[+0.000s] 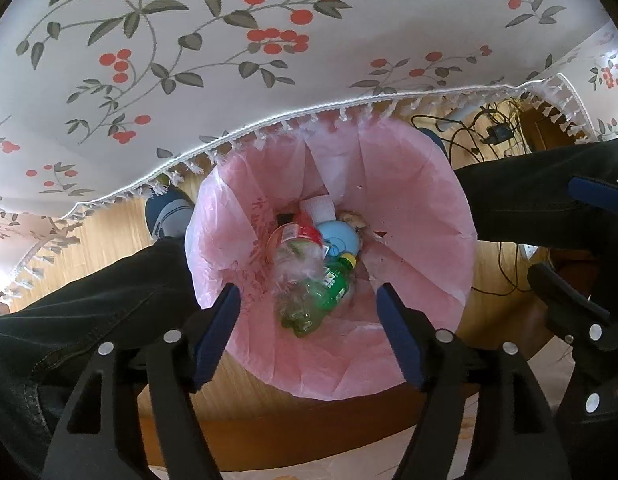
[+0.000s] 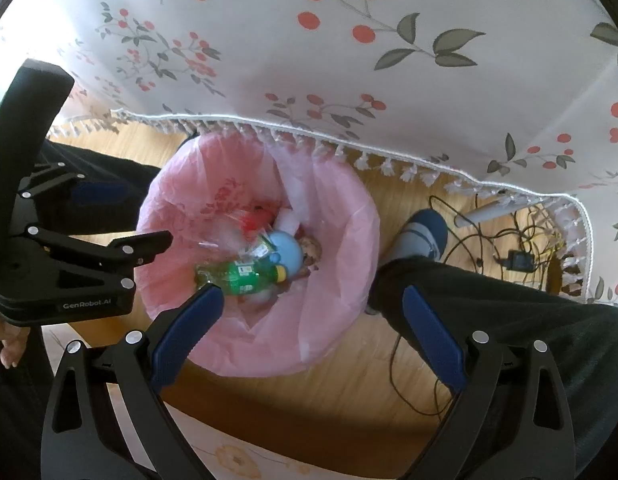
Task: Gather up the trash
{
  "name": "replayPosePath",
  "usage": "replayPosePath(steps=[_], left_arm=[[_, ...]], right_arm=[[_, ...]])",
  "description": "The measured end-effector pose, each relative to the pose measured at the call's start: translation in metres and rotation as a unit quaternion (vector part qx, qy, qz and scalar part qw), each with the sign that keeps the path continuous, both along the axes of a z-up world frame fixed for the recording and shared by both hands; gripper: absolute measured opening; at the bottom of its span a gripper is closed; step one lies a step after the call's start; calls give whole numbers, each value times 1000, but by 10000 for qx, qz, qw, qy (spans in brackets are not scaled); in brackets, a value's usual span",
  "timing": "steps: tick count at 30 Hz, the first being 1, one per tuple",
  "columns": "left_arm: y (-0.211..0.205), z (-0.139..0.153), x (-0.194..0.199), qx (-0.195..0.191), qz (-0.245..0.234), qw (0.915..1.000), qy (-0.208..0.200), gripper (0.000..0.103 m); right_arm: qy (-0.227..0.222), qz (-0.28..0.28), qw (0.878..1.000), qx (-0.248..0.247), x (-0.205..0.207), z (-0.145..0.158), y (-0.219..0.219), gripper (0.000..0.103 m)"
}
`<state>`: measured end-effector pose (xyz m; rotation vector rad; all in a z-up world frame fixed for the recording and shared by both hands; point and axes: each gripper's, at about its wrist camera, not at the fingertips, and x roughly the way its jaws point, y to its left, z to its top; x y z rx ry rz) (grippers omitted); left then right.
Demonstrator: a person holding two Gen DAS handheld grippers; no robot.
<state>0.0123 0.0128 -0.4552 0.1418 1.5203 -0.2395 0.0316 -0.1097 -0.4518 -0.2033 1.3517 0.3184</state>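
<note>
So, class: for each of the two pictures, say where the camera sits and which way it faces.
Left wrist: sits on the left gripper, faces down into the pink-lined trash bin; own open blue-padded fingers, dark trouser legs and the right gripper show.
Right wrist: sits on the right gripper, faces down beside the bin; own open fingers, a blue shoe and the left gripper show.
Shared: the bin, the green plastic bottle, the floral tablecloth.
</note>
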Motion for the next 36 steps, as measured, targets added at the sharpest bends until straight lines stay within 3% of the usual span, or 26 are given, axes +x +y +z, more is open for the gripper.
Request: replayPosePath(steps=[11, 16, 26, 30, 32, 36], left_arm=[[8, 6, -1, -27, 94, 9999, -58, 81], [15, 29, -5, -35, 147, 9995, -275, 91], [33, 75, -21, -59, 355, 9960, -820, 93], [29, 89, -30, 60, 63, 9941, -1083, 94], [24, 97, -36, 316, -145, 9915, -1253, 98], [24, 106, -42, 450, -301, 9903, -1282, 98]], right_arm=[[2, 105, 9999, 1, -2, 1, 4, 94], [-164, 355, 9992, -64, -8, 15, 11, 94], [-559, 731, 9957, -116, -20, 51, 18, 97], [-563, 869, 9945, -187, -24, 55, 23, 97], [-536, 899, 9944, -168, -27, 57, 26, 97], [-349, 825, 9957, 222, -31, 64, 24, 97]])
